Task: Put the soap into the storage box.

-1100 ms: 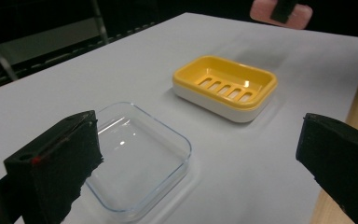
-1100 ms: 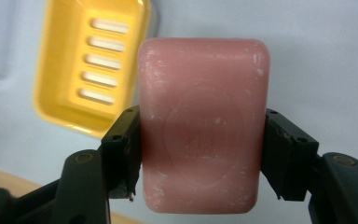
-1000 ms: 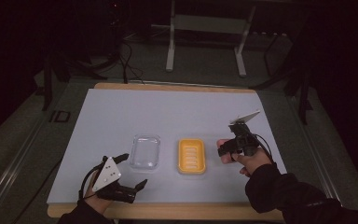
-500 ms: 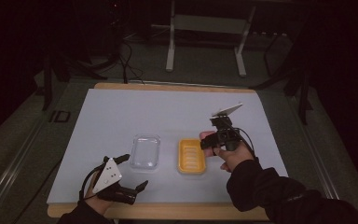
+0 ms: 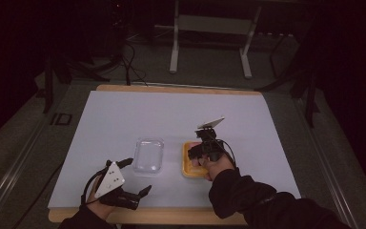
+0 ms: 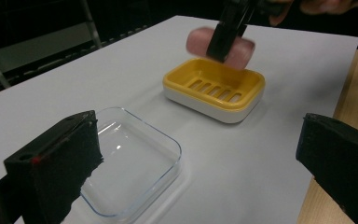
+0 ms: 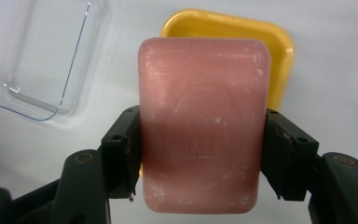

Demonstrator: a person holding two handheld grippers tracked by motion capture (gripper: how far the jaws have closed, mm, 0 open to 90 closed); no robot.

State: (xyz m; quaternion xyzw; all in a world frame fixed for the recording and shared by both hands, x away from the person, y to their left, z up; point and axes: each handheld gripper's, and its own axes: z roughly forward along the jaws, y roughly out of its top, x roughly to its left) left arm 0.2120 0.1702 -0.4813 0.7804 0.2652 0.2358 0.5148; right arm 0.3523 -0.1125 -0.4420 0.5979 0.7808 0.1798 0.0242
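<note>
Dark workshop surroundings frame a wooden table (image 5: 181, 88) covered by a white sheet, where a clear plastic lid (image 5: 148, 155) lies upturned just beside a yellow slotted soap dish on a white base (image 6: 214, 88). The right gripper (image 7: 200, 154) has its jaws clamped on the long sides of a pink rectangular bar of soap (image 7: 203, 123), carrying it flat and just above the dish, probably so that it can be lowered straight into the tray without tipping. The left gripper (image 5: 136, 176) rests near the table's front edge with its jaws spread wide and nothing between them, seemingly waiting beside the lid for a later step. Compared with a second earlier, the right hand has come in from the dish's right side to a place over it and somewhat lower, while the left hand has stayed put.
</note>
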